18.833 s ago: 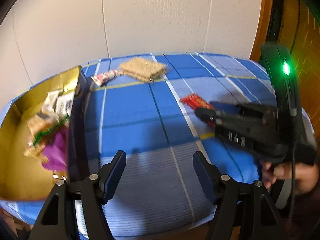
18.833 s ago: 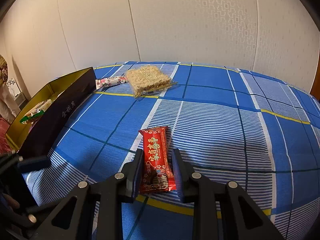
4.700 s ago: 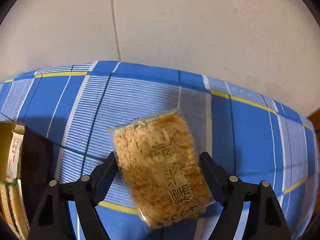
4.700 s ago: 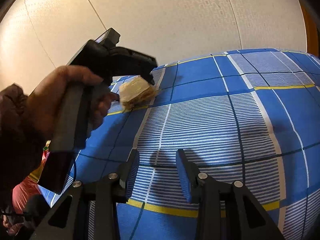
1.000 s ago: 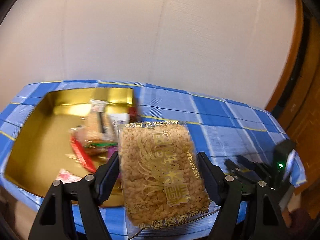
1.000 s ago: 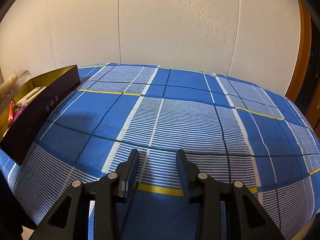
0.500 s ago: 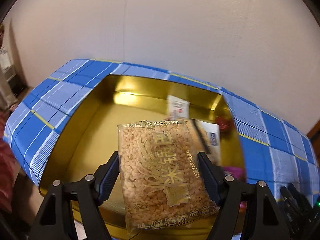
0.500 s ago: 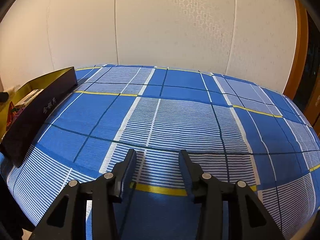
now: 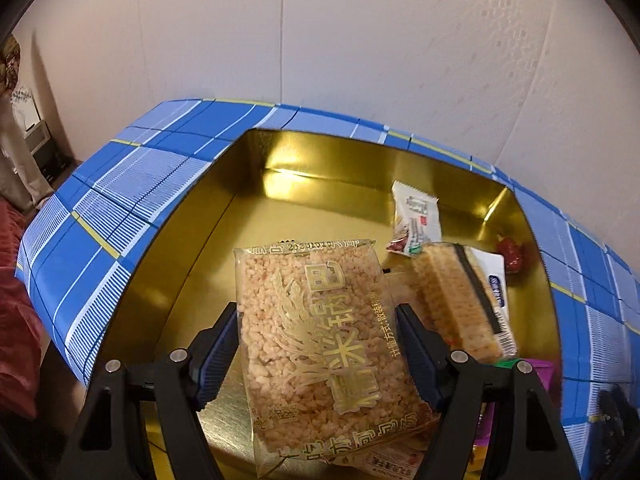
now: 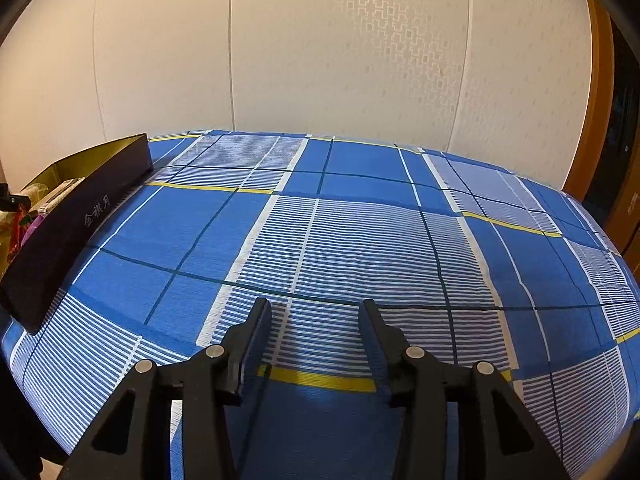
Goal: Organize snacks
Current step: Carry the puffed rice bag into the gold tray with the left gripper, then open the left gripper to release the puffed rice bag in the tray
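Observation:
My left gripper (image 9: 316,312) is shut on a clear pack of golden puffed-rice cake (image 9: 312,340), gripped by its two long sides. The pack hangs tilted over the open gold-lined box (image 9: 192,272), above its bare left half. Inside the box on the right lie a white packet (image 9: 416,216), a wafer pack (image 9: 456,300), a red wrapped sweet (image 9: 510,250) and a purple packet (image 9: 536,368). My right gripper (image 10: 316,308) hovers open over the blue checked cloth (image 10: 360,220), nothing between its fingers. In the right wrist view the box's dark outer wall (image 10: 80,220) stands at the far left.
The box sits at the left end of the cloth-covered table, close to the table's edge. A pale panelled wall (image 10: 340,60) runs behind it, and a wooden door frame (image 10: 596,100) stands at the right. Red fabric (image 9: 16,320) lies below the table's left edge.
My left gripper has swung with the rice-cake pack from beside the box to over its inside and sunk lower. The right gripper's jaws have spread slightly; it has stayed in place.

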`<state>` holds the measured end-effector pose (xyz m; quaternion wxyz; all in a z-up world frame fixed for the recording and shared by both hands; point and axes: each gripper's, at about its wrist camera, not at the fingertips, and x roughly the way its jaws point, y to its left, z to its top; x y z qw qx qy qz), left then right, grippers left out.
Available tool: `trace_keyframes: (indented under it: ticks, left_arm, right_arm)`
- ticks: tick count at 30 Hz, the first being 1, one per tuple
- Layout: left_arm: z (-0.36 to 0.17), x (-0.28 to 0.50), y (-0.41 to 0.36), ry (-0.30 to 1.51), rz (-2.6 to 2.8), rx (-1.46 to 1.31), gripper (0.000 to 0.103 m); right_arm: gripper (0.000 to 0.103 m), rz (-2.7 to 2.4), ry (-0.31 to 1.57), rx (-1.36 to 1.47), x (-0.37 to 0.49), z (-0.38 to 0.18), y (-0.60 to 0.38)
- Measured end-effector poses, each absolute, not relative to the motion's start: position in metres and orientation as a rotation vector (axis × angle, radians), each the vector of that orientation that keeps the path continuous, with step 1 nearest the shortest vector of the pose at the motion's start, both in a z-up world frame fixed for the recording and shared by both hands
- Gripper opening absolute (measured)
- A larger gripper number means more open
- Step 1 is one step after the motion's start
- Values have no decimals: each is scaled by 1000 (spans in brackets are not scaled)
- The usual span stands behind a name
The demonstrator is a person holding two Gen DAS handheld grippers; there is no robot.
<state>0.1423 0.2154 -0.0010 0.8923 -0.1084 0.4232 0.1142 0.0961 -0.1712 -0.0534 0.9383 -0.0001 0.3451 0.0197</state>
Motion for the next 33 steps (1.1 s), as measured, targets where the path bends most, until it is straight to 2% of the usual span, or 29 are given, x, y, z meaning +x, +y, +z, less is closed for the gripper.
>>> trace_keyframes:
  ticks: [10,33]
  left_arm:
    - [-5,142,215,846,264,-198,76]
    - [23,104,187,721,214,-185,76]
  right_arm:
    - [47,42,706,5,97,-53,-174]
    - [47,44,706,10,97,-53,-177]
